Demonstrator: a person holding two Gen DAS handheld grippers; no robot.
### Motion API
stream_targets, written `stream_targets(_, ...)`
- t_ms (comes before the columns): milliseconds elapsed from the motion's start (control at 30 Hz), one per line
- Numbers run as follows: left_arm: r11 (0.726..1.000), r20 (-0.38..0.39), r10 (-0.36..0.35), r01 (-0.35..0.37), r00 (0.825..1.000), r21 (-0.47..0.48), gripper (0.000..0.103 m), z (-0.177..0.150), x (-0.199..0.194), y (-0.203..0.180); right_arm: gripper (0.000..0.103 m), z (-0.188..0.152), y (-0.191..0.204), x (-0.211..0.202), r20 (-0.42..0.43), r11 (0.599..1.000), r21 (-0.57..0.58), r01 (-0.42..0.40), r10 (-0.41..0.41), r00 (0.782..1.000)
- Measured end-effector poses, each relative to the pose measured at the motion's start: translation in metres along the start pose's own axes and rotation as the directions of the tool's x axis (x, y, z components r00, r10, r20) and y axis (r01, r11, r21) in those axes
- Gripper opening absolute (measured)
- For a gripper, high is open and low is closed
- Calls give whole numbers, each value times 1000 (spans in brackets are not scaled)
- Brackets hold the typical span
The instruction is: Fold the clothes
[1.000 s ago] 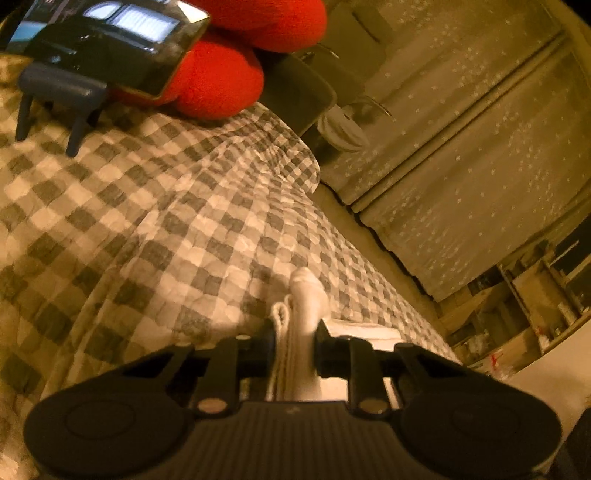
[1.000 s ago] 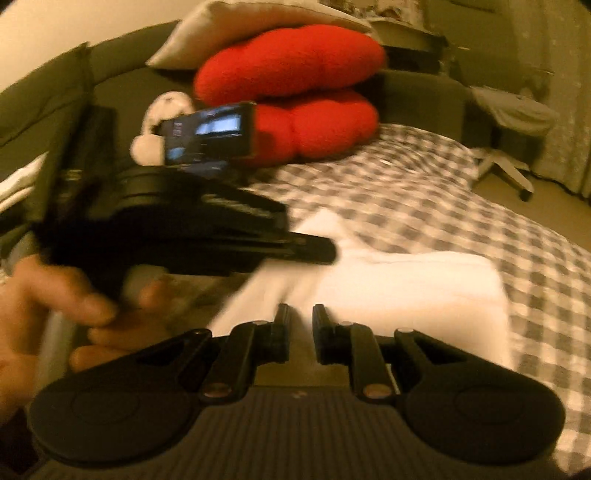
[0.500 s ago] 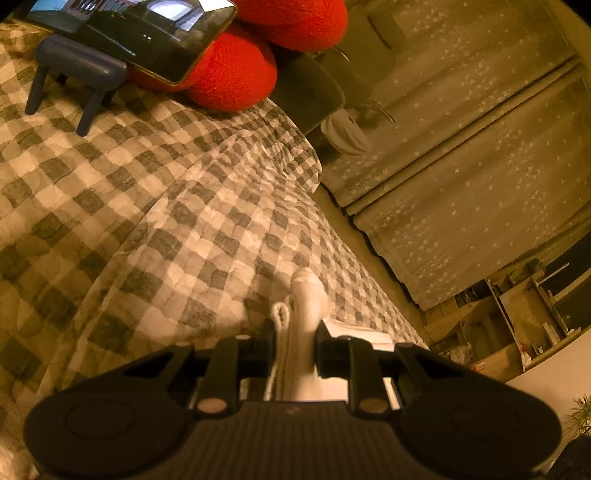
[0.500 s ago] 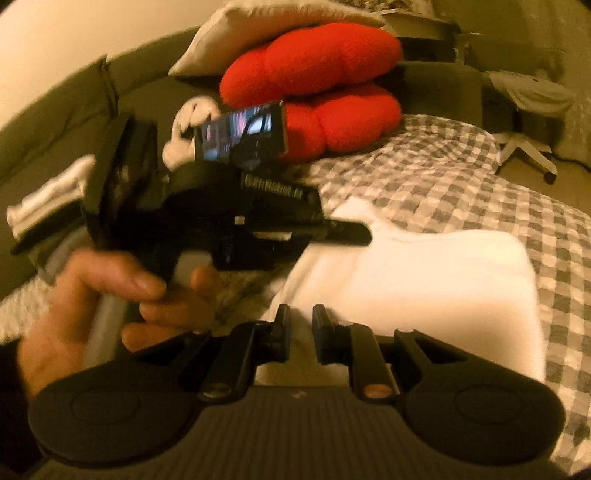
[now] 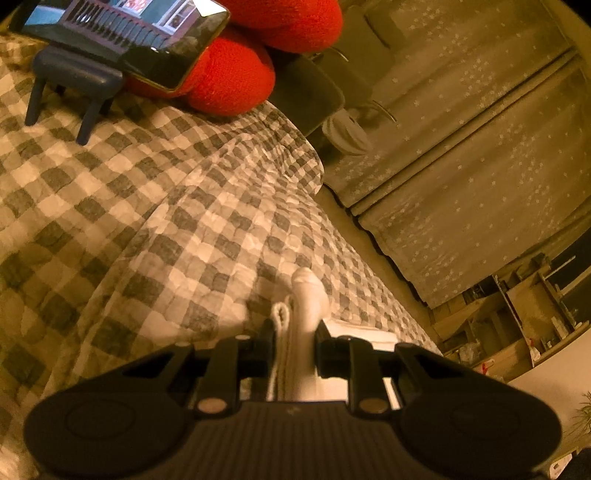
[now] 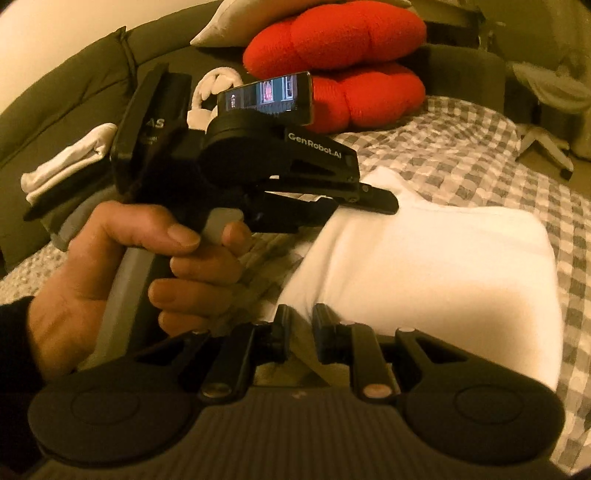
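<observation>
L hand-held gripper (image 5: 294,345) pinches white garment (image 6: 436,273) (on bed (image 5: 147,221)).

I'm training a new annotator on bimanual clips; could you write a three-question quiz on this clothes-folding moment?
1. True or false: the left gripper is shut on a fold of the white garment.
2. What is between the right gripper's fingers?
A) white cloth
B) nothing
C) the phone
3. Fill in: the phone rests on a small dark ____ on the checkered bedspread.

Key: 1 true; 2 B; 3 stand.
</observation>
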State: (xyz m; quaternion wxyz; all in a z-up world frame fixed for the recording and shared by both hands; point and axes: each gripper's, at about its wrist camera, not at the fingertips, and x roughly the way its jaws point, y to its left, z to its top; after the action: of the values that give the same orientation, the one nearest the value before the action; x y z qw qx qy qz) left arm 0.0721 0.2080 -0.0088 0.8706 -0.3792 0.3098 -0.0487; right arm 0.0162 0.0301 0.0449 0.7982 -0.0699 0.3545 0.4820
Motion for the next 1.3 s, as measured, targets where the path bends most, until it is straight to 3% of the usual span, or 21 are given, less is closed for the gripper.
stream_targets(67,1000,1,0,0,1000,0,21,0,0,0,19,3,-8,-8,17,1000,17,3,-4,1000)
stream_targets(233,1000,1,-3,3,1000,-3,21,0,1,0,27,8,-47,-30,75,985,136,107,-118,990)
stream_targets(467,1000,3,-7,7,1000,-7,21,0,0,1,25,1,-86,-35,27,949,218,228,-239,971)
stream_targets(667,1000,5,-6,6,1000,-5,21,-1,0,0,26,6,-100,-34,68,938,240,249,-272,960)
stream_targets(967,1000,8,-5,5,1000,-1,22,-2,0,0,29,20,-121,-26,150,922,239,305,-346,926)
stream_targets(1033,1000,9,-5,5,1000,-2,22,-2,0,0,42,21,-127,-26,157,920,261,291,-338,928)
stream_targets(1067,1000,10,-6,6,1000,-2,22,-2,0,0,54,21,-131,-26,160,920,274,282,-332,930)
stream_targets(1100,1000,10,-6,6,1000,-3,22,-2,0,0,57,22,-134,-26,163,919,287,271,-326,931)
stream_targets(1300,1000,15,-7,7,1000,4,21,-2,-1,-2,57,23,-155,-26,180,907,364,210,-289,940)
